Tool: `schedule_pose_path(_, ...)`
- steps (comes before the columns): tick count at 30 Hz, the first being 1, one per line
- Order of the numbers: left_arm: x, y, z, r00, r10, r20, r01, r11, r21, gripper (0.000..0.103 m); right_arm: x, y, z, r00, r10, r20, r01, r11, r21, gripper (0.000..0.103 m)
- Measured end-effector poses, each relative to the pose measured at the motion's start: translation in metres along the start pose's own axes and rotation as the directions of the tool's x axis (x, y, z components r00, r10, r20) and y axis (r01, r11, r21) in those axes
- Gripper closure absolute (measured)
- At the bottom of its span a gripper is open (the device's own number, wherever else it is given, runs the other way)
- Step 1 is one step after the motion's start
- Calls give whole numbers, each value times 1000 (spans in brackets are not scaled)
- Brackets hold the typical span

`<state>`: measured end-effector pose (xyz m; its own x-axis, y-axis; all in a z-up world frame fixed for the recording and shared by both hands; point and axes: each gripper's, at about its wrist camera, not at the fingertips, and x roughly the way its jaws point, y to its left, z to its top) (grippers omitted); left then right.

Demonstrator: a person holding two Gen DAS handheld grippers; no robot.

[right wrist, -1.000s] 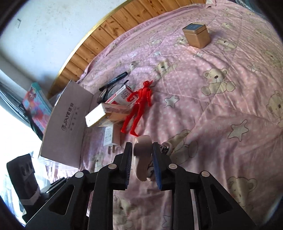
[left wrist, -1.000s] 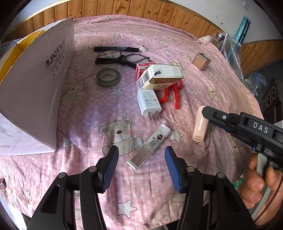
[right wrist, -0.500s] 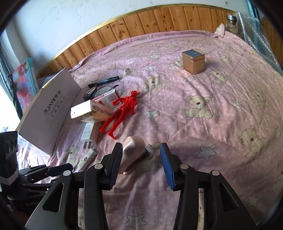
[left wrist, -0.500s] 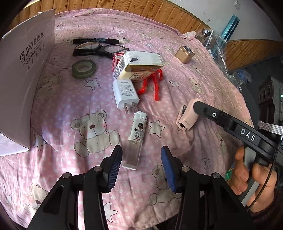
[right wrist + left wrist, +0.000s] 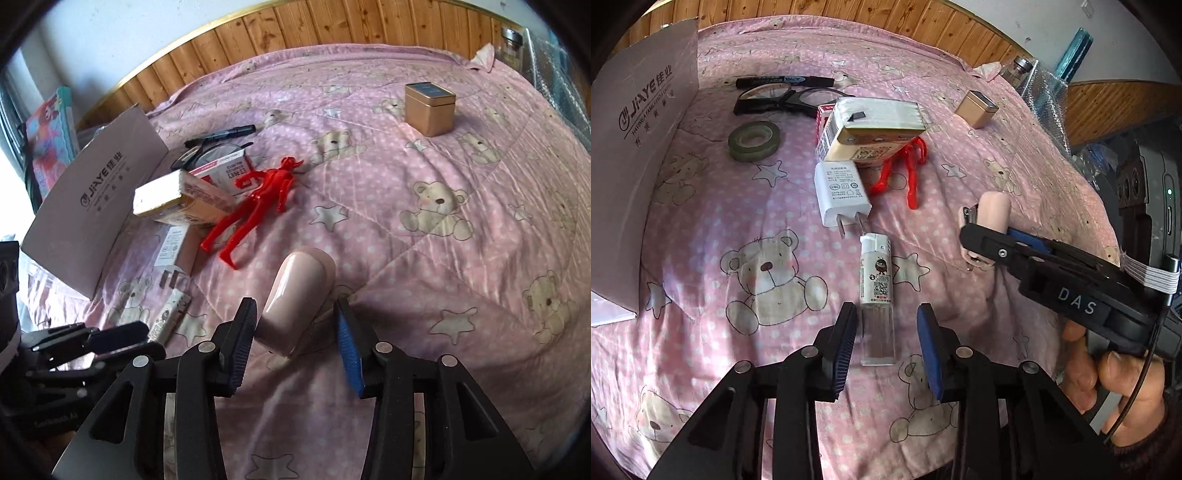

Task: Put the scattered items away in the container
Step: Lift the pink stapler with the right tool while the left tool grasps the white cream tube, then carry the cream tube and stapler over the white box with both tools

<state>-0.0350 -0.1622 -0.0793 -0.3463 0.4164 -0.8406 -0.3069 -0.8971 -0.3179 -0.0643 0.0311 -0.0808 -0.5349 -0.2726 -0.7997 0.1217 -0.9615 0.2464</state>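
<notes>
A white lighter lies on the pink bedspread, its clear lower end between the fingers of my open left gripper. A pale pink stapler rests on the bedspread between the fingers of my open right gripper, close to the left finger. The left wrist view shows that stapler and the right gripper at the right, held by a hand. The open cardboard box stands at the left. The lighter and left gripper appear low left in the right wrist view.
Beyond the lighter lie a white charger, a red plastic figure, a stacked carton, a tape roll, glasses and a black marker. A gold tin sits far right. Wooden panelling rims the bed.
My right gripper, shut on the stapler a second ago, has opened and the stapler now lies on the bedspread. My left gripper has moved forward over the lighter's end.
</notes>
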Motion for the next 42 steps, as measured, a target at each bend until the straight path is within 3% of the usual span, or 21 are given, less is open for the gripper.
schedule_pose_path(2, 1, -1, 5, 999, 25, 22, -25, 1000, 6, 62, -1, -2, 0, 1000, 3, 0, -3, 999, 39, 56)
schedule_pose_path(5, 12, -6, 7, 999, 35, 30, -36, 999, 20, 62, 5, 2, 0, 999, -36, 6, 36, 997, 72, 56)
schedule_pose_path(6, 14, -9, 7, 998, 53, 42, -54, 998, 39, 65, 9, 2, 0, 999, -43, 0, 43, 996, 83, 58)
schedule_pose_path(7, 14, -9, 7, 996, 76, 48, -78, 996, 42, 79, 9, 0, 0, 999, -46, 6, 45, 995, 90, 72)
schedule_pose_path(9, 10, -2, 8, 996, 79, 43, -80, 997, 18, 83, 0, -1, 2, 1000, -13, 10, 12, 995, 103, 79)
schedule_pose_path(13, -10, 18, 2, 991, 115, 65, -112, 993, -47, 83, -11, 3, -1, 999, 45, 5, -45, 995, 88, 79)
schedule_pose_path(17, 0, 24, 0, 994, 105, 31, -102, 992, -72, 77, 1, 6, -12, 1000, -5, -12, 6, 998, 58, 75)
schedule_pose_path(19, 1, 19, -2, 993, 101, 59, -99, 994, -48, 71, 2, 7, -13, 1000, -21, 4, 21, 999, 49, 77)
schedule_pose_path(22, -1, 17, -5, 991, 115, 73, -114, 993, -20, 84, -10, 8, -11, 1000, 2, 25, -3, 999, 54, 78)
schedule_pose_path(30, -21, 12, -7, 991, 92, 100, -90, 996, -24, 84, -27, 25, -15, 998, 37, 47, -39, 999, 36, 78)
schedule_pose_path(37, -33, 12, -10, 976, 186, 109, -184, 982, -34, 84, -32, 31, -28, 998, 54, 41, -56, 997, 43, 78)
schedule_pose_path(42, -45, 14, -11, 971, 207, 122, -203, 978, -48, 84, -38, 42, -32, 997, 56, 51, -57, 998, 30, 78)
